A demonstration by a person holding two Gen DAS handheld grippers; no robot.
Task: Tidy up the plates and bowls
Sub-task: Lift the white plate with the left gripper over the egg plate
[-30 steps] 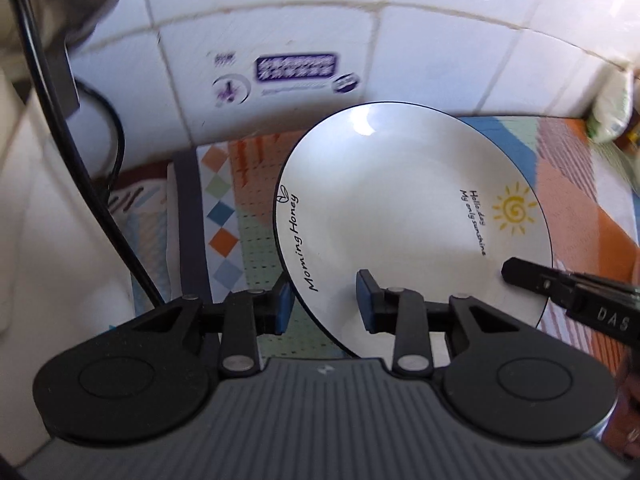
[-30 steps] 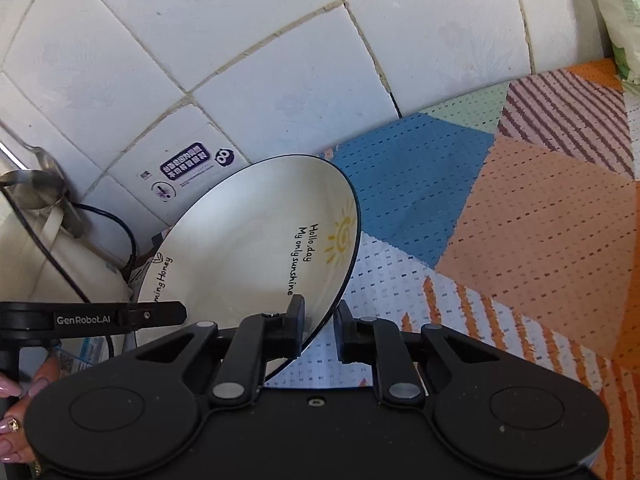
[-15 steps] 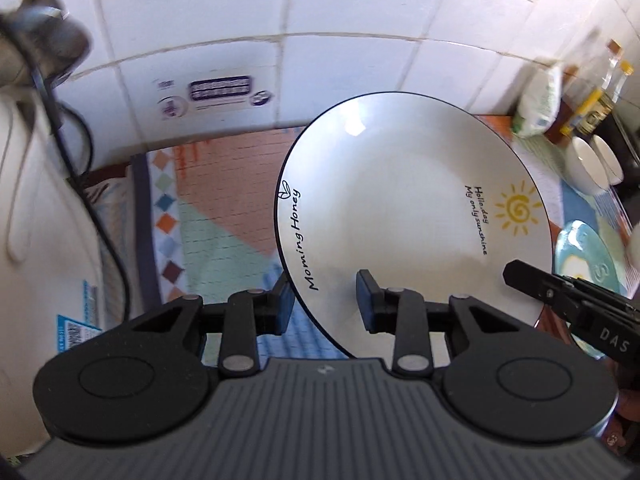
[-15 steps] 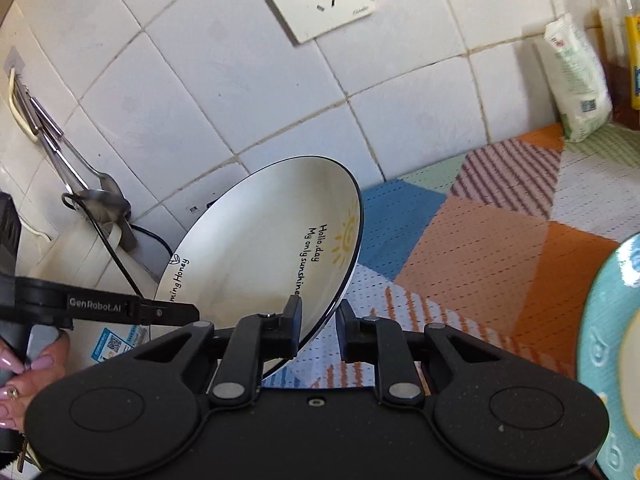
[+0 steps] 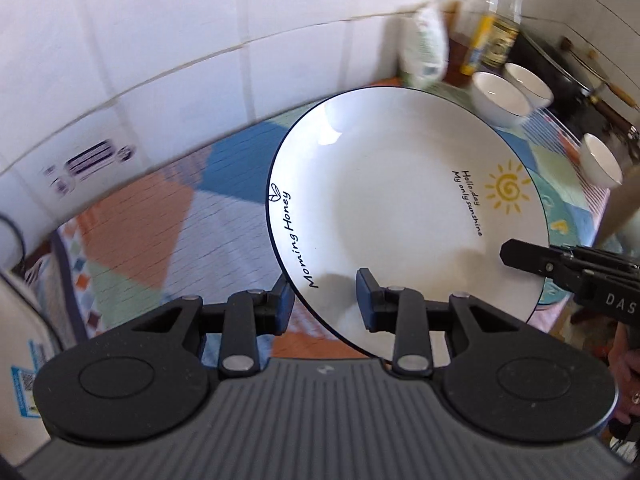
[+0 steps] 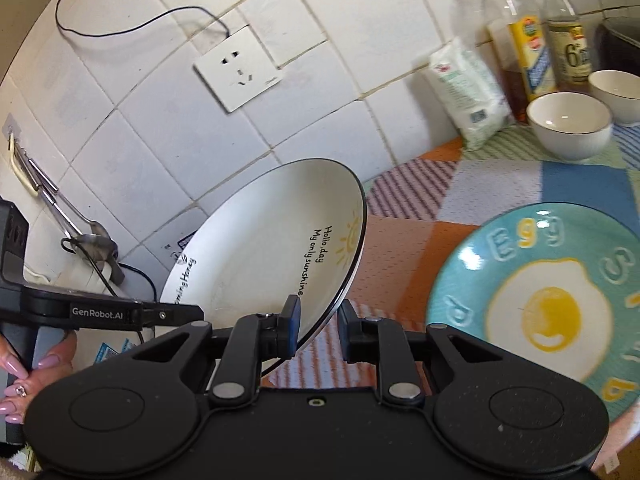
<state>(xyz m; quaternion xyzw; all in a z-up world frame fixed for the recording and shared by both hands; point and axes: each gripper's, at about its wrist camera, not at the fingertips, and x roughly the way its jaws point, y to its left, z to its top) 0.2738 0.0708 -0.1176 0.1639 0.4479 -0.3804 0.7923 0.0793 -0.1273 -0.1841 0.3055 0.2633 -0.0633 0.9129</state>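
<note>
A white plate (image 5: pixel 400 208) with a dark rim, a sun drawing and "Morning Honey" lettering is held in the air by both grippers. My left gripper (image 5: pixel 326 302) is shut on its near rim. My right gripper (image 6: pixel 318 330) is shut on its opposite rim; the plate (image 6: pixel 260 256) shows tilted there. A blue plate (image 6: pixel 544 300) with a fried-egg picture lies on the mat to the right. White bowls (image 6: pixel 570 124) (image 6: pixel 618 94) stand at the back right, and a third bowl (image 5: pixel 600 160) shows in the left wrist view.
A patchwork mat (image 5: pixel 160 208) covers the counter. Bottles (image 6: pixel 528 48) and a white bag (image 6: pixel 464 88) stand by the tiled wall (image 6: pixel 320 60). A wall socket (image 6: pixel 238 68), hanging utensils (image 6: pixel 52 204) and a black cable (image 6: pixel 132 26) are on the left. A dark pan (image 5: pixel 576 84) sits far right.
Both grippers have carried the white plate up and to the right along the counter. The bottles, bowls and the blue egg plate have come into view.
</note>
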